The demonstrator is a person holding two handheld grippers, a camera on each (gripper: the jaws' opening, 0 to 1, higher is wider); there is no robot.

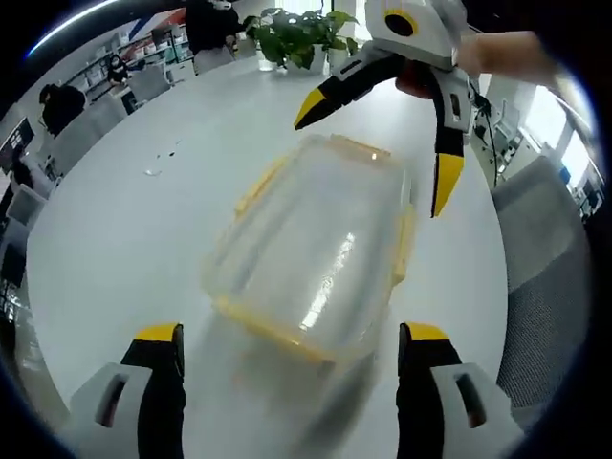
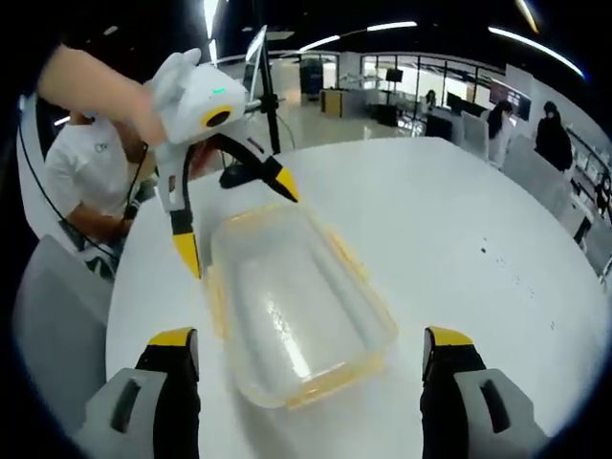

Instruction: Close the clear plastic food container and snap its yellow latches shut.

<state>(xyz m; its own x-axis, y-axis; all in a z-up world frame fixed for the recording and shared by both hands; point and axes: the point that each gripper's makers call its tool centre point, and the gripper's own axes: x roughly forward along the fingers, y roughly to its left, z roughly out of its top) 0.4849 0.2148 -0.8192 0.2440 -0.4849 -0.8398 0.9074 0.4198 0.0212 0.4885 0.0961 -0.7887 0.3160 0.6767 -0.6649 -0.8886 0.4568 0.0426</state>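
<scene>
A clear plastic food container [image 1: 311, 253] with yellow latches lies on the white table [image 1: 124, 220], its lid on top. My left gripper [image 1: 292, 335] stands open at the container's near end, jaws either side of it. The right gripper [image 1: 378, 143] enters the left gripper view from above, open, straddling the far end. In the right gripper view the same container [image 2: 296, 311] lies between my open right gripper [image 2: 311, 344] fingers, and the left gripper [image 2: 239, 220] hangs open over its far end. A yellow side latch [image 2: 349, 253] sticks outward.
A potted green plant [image 1: 296, 38] stands at the table's far edge. Grey chairs [image 1: 550, 258] ring the table. A seated person in white [image 2: 81, 182] is by the table's edge, with other people and office desks farther back.
</scene>
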